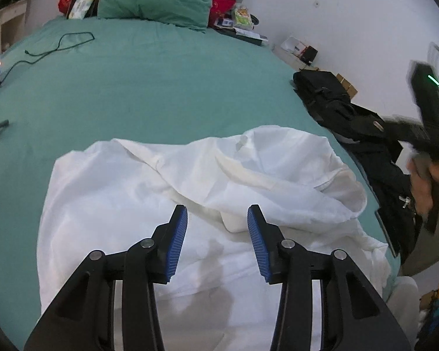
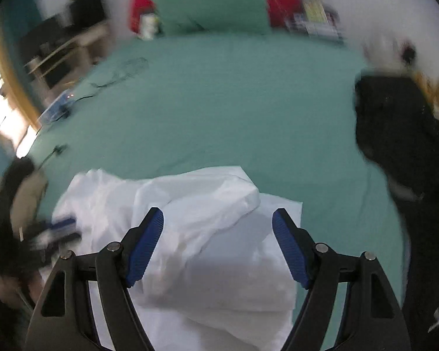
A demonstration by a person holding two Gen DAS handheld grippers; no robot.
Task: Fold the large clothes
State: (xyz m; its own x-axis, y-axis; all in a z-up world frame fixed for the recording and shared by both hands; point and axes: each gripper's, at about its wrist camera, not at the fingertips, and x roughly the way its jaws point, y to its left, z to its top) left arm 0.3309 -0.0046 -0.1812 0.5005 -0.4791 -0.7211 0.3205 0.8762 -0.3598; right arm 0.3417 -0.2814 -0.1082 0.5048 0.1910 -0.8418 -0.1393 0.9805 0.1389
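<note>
The white garment [image 1: 149, 204] lies at the near end of the green bed [image 1: 161, 87], one flap thrown loosely over its middle, rumpled and uneven. I judge the folding only begun: edges need squaring and more folds remain. The left gripper [image 1: 217, 225] hovers over the cloth, fingers apart and empty; the right gripper [image 2: 218, 234] stands wide, holding nothing. No writing is legible anywhere.

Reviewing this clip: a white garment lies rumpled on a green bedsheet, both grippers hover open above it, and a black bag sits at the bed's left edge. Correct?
One slip: the black bag sits at the bed's right edge, as the left wrist view shows. The white garment does lie rumpled on the green bedsheet, with the left gripper and right gripper open above it.
</note>
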